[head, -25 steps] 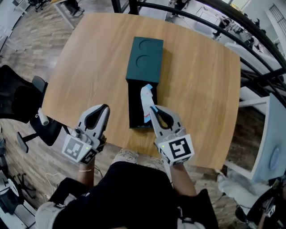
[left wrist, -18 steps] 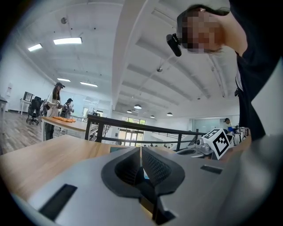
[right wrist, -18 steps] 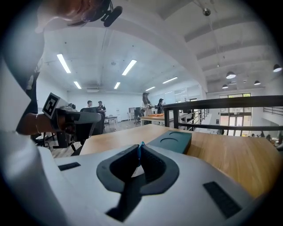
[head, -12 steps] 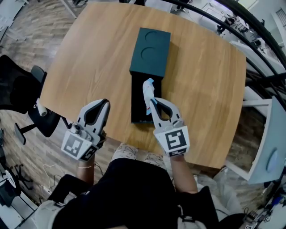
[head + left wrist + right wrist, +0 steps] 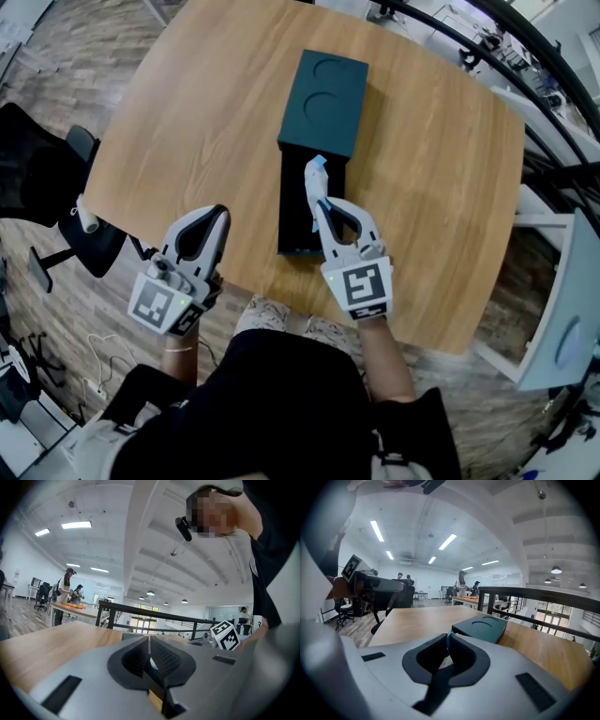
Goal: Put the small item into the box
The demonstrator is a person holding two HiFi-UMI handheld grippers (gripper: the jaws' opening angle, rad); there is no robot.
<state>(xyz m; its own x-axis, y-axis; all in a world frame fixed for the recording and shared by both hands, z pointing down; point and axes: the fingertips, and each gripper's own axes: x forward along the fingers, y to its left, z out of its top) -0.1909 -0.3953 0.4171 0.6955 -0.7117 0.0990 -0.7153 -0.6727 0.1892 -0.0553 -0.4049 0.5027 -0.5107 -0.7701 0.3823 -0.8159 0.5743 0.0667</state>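
A dark teal box lid (image 5: 324, 103) lies on the round wooden table (image 5: 206, 122), and the open dark box tray (image 5: 296, 217) sticks out from under it toward me. My right gripper (image 5: 322, 208) is shut on a small white and blue packet (image 5: 314, 181), which stands up over the tray's right side. In the right gripper view only a thin blue edge of the packet (image 5: 448, 635) shows between the closed jaws, with the lid (image 5: 480, 628) beyond. At the table's near left edge my left gripper (image 5: 202, 223) is shut with nothing in it.
A black office chair (image 5: 56, 202) stands left of the table. Black railings (image 5: 506, 56) and a white panel (image 5: 562, 309) are at the right. The left gripper view shows people at distant desks (image 5: 65, 603) and my right gripper's marker cube (image 5: 224, 635).
The right gripper with the packet has stayed over the tray, edging slightly forward along it. The left gripper has stayed where it was. The head camera shifted a little.
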